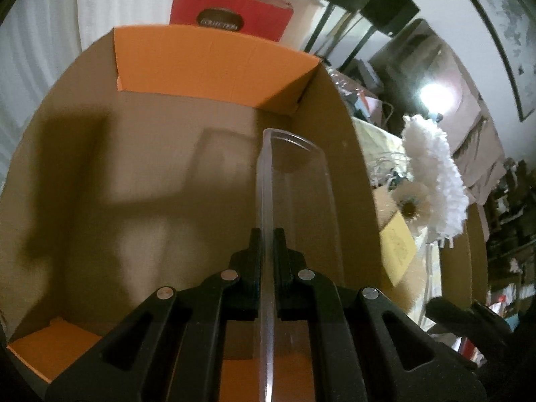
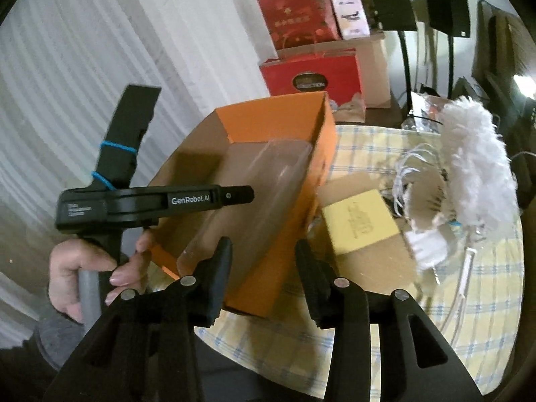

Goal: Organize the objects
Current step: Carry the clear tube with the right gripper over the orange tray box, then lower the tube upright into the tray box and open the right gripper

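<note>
While the left tongs [image 1: 267, 234] clench the clear plastic tube's wall [image 1: 268, 184], its long axis pointing down into the orange cardboard box [image 1: 214, 63], the right tongs [image 2: 263, 251] stand released, empty, nearby.

left gripper [image 1: 267, 234] jaws clamped on clear plastic container [image 1: 294, 181] edge inside orange box [image 1: 214, 60].

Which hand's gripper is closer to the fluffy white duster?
The right. The right gripper hangs open at the orange box's near corner, beside the table where the duster lies. The left gripper is over the box, holding a clear plastic piece.
</note>
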{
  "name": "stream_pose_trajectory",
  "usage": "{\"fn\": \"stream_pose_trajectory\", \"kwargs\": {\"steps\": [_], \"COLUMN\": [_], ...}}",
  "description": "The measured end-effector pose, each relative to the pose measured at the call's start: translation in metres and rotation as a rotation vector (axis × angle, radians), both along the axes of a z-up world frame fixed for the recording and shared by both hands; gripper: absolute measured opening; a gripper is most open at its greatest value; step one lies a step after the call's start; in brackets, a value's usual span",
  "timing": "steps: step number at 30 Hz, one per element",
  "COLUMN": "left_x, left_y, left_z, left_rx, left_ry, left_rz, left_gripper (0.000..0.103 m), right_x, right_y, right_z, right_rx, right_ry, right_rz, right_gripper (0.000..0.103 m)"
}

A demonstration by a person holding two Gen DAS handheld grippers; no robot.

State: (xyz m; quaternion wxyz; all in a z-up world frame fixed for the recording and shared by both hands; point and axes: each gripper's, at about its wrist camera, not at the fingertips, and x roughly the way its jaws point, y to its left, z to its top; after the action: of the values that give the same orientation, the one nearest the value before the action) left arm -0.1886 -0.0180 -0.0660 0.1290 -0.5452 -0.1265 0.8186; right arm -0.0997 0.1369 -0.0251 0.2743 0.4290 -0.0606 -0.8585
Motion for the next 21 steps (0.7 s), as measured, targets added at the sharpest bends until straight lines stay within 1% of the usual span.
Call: {"fn": "stream_pose_trajectory", "kwargs": {"steps": [3, 6, 9, 13, 14, 15, 16, 17, 18, 19, 21], "left_x": [-0.004, -0.009, -0.011, -0.01, -0.009, -0.009, -0.008, -0.006, -0.006, -0.005, -0.002], "left_y": [0.001, 0.005, 0.01, 0.017, 0.017, 0.017, 0.017, 0.016, 0.016, 0.015, 0.013], "left_z": [-0.01, -0.021, -0.029, -0.027, -0.026, -0.024, -0.023, -0.021, -0.018, -0.016, -0.012], "left_rx": [0.003, 0.012, -0.011, -0.053, -0.058, -0.056, -0.054, -0.052, -0.05, -0.05, -0.046], "left_ry": [-0.032, -0.075, -0.095, -0.087, -0.084, -0.081, -0.074, -0.067, -0.058, -0.049, -0.036], "left_rz": [0.021, 0.022, 0.012, -0.005, -0.005, -0.005, 0.0, 0.004, 0.008, 0.01, 0.013], "left_gripper": [0.006, 0.006, 0.006, 0.007, 0.013, 0.024, 0.03, 0.041, 0.047, 0.049, 0.061], "right_x": [0.003, 0.005, 0.008, 0.011, 0.012, 0.012, 0.012, 0.013, 0.013, 0.014, 0.015], "right_y": [0.008, 0.012, 0.015, 0.019, 0.021, 0.022, 0.023, 0.025, 0.026, 0.027, 0.03], "right_z": [0.001, 0.0, -0.001, -0.004, -0.005, -0.005, -0.006, -0.007, -0.007, -0.008, -0.008], "right_rx": [-0.012, -0.016, -0.022, -0.02, -0.023, -0.024, -0.025, -0.026, -0.028, -0.028, -0.024], "right_ry": [-0.001, -0.004, -0.01, -0.014, -0.016, -0.018, -0.022, -0.023, -0.024, -0.025, -0.024], "right_rz": [-0.019, -0.027, -0.033, -0.039, -0.043, -0.045, -0.05, -0.051, -0.054, -0.057, -0.066], "right_gripper": [0.042, 0.042, 0.042, 0.042, 0.042, 0.043, 0.043, 0.043, 0.043, 0.044, 0.045]}}
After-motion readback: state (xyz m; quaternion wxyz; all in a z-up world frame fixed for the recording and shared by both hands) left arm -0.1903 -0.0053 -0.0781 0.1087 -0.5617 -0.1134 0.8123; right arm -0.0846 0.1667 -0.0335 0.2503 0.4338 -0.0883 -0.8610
